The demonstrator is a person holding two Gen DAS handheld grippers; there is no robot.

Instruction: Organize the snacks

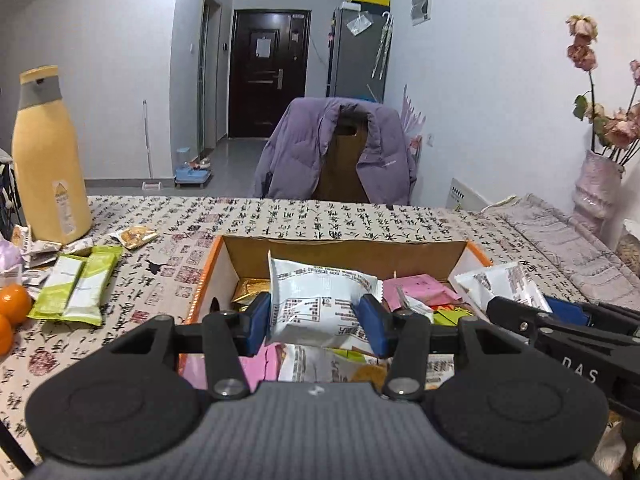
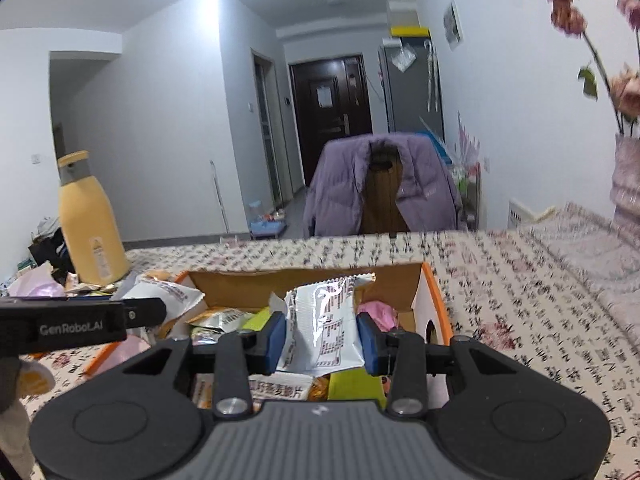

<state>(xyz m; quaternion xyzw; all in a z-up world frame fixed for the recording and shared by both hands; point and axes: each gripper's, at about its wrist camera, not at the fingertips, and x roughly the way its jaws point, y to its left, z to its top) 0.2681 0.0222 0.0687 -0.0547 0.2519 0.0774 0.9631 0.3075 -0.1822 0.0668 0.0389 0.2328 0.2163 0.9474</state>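
Observation:
An orange-edged cardboard box [image 1: 208, 276] sits on the table, holding several snack packets. My left gripper [image 1: 316, 314] is shut on a white snack packet [image 1: 320, 300] above the box. In the right wrist view the same box [image 2: 434, 296] lies ahead, and my right gripper [image 2: 322, 340] is shut on a silver-white snack packet [image 2: 324, 328] over it. The right gripper also shows at the right of the left wrist view [image 1: 560, 312], the left gripper at the left of the right wrist view [image 2: 152, 314].
Two green packets [image 1: 76, 284], small wrappers [image 1: 134, 236], oranges [image 1: 14, 304] and a tall yellow bottle [image 1: 48, 160] lie left of the box. A chair with a purple jacket [image 1: 336, 152] stands behind the table. A vase of flowers [image 1: 596, 188] stands at the far right.

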